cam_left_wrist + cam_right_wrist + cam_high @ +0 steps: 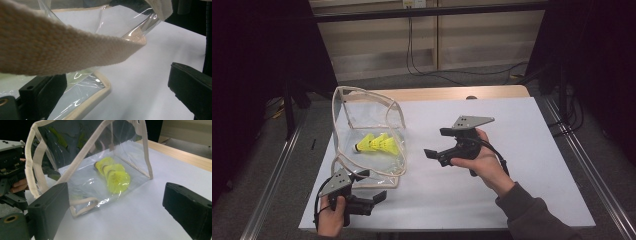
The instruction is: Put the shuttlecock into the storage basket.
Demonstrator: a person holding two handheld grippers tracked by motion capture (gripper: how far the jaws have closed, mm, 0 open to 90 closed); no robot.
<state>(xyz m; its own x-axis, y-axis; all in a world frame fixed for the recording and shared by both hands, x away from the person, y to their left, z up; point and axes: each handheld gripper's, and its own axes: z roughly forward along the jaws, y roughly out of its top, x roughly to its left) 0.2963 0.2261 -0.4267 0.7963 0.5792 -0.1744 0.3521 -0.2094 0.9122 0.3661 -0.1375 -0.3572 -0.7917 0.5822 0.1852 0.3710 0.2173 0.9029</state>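
A clear plastic bag (362,107) with cream trim stands open on the white table top (492,125). Yellow shuttlecocks (376,144) lie nested together on its floor, and they also appear through the bag wall in the right gripper view as the shuttlecocks (113,173). My left gripper (373,185) is at the bag's near corner, open. In its own view the left gripper (117,85) has the bag's trimmed corner (85,97) by its left jaw and a cream strap (62,52) crossing just above. My right gripper (436,142) is open to the right of the bag, facing it and apart from it.
The white sheet covers a wooden table whose far edge (452,92) shows bare. Metal frame rails (582,155) run along both sides. Cables (447,72) hang against the back wall. In the right gripper view the other gripper (10,170) is behind the bag.
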